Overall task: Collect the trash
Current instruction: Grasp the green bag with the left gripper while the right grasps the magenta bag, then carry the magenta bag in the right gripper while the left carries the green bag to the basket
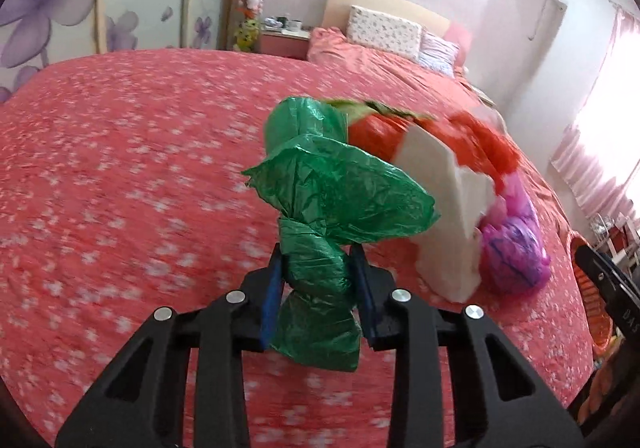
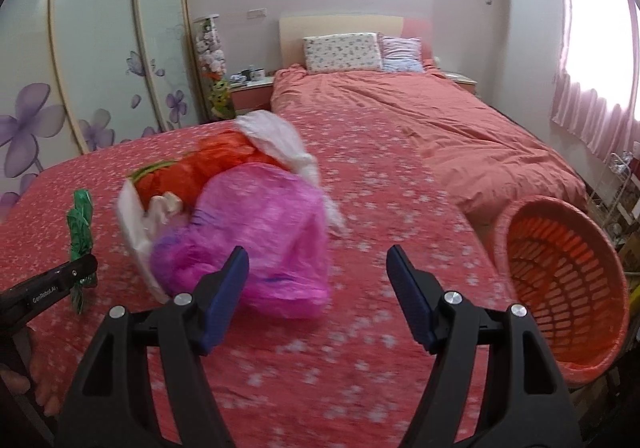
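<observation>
1. Left tool (image 1: 318,280): jaws clamped on a crumpled green plastic bag (image 1: 332,200); both blue pads press its twisted middle, and the bag fans out above and below the grip.
2. Right wrist view shows the same green bag (image 2: 80,224) at far left, pinched by the left tool's black finger (image 2: 60,280).
3. Right tool (image 2: 318,276): jaws wide, nothing between the pads, over the bed (image 2: 400,208).
4. Trash pile sits on the red flowered bedspread: pink plastic bag (image 2: 264,232) nearest the right tool, just past its left finger.
5. Orange bag (image 2: 216,168) lies behind the pink one and touches it; white paper or plastic pieces (image 2: 276,140) are mixed in around it.
6. From the left wrist, the pile is behind and right of the green bag: orange bag (image 1: 476,144), a white sheet (image 1: 444,208), pink bag (image 1: 516,248).
7. Orange slotted basket (image 2: 568,280) sits at the bed's right edge, tipped so its opening faces the camera.
8. Both views are motion-blurred.
</observation>
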Action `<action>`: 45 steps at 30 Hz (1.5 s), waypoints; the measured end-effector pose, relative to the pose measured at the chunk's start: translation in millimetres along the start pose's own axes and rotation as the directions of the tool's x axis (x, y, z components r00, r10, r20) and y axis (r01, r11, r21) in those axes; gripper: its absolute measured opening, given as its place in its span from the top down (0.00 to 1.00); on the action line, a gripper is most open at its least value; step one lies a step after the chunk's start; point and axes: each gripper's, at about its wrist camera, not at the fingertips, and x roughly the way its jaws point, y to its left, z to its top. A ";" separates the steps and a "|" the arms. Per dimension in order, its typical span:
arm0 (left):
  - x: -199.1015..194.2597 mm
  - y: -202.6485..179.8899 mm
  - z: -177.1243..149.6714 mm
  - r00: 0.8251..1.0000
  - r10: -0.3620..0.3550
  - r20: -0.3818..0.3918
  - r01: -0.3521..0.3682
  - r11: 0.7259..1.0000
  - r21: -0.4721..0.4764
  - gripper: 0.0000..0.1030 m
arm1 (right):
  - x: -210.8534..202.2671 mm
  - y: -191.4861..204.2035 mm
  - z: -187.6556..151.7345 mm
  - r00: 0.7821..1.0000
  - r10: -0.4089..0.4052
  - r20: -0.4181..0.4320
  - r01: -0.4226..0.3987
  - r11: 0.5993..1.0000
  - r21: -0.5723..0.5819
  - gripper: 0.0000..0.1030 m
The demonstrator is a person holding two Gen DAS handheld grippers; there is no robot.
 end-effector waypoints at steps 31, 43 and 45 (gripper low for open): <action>-23.2 -15.9 9.4 0.998 -0.043 0.034 0.042 0.999 0.022 0.68 | -6.6 5.9 7.9 0.999 0.046 0.000 -0.046 0.999 0.025 0.93; -34.0 -71.5 13.6 0.989 -0.147 0.032 0.143 0.983 0.115 0.68 | -43.4 -52.1 10.9 0.996 -0.043 0.079 0.035 0.995 0.097 0.93; -34.7 -84.7 10.7 0.986 -0.167 0.029 0.162 0.978 0.132 0.68 | -47.2 -64.5 9.4 0.994 -0.064 0.087 0.055 0.992 0.111 0.93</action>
